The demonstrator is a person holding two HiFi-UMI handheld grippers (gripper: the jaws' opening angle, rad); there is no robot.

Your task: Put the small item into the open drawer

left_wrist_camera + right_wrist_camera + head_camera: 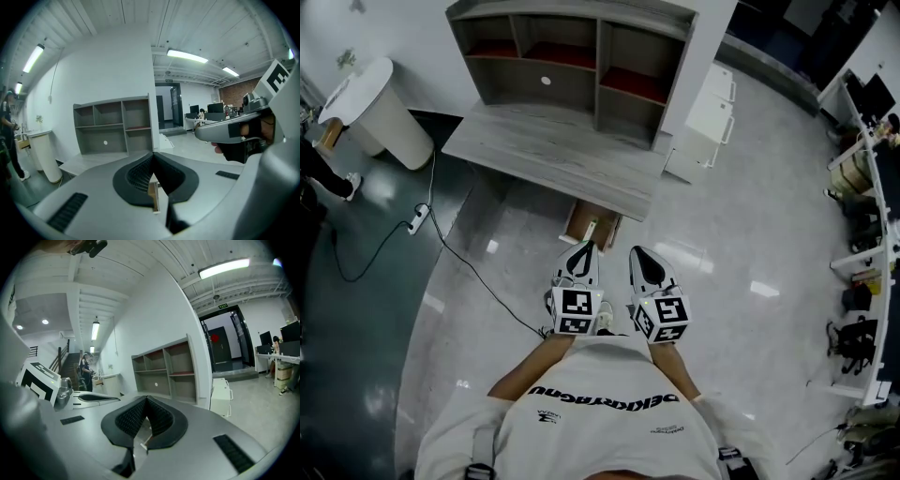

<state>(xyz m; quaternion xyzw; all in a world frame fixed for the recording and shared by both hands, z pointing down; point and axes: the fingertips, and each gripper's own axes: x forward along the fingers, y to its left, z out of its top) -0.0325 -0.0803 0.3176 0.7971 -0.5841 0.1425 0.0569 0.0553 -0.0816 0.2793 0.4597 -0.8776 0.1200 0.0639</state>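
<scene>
Short of the drawer (pixel 592 225), left hand-held gripper (pixel 585 249) and right hand-held gripper (pixel 637 253), both closed, empty.

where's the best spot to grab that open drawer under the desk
Likely the top edge of its front wall. The open drawer juts from under the desk toward the person, open side up, so come down from above at the near end, one jaw inside, one outside.
</scene>
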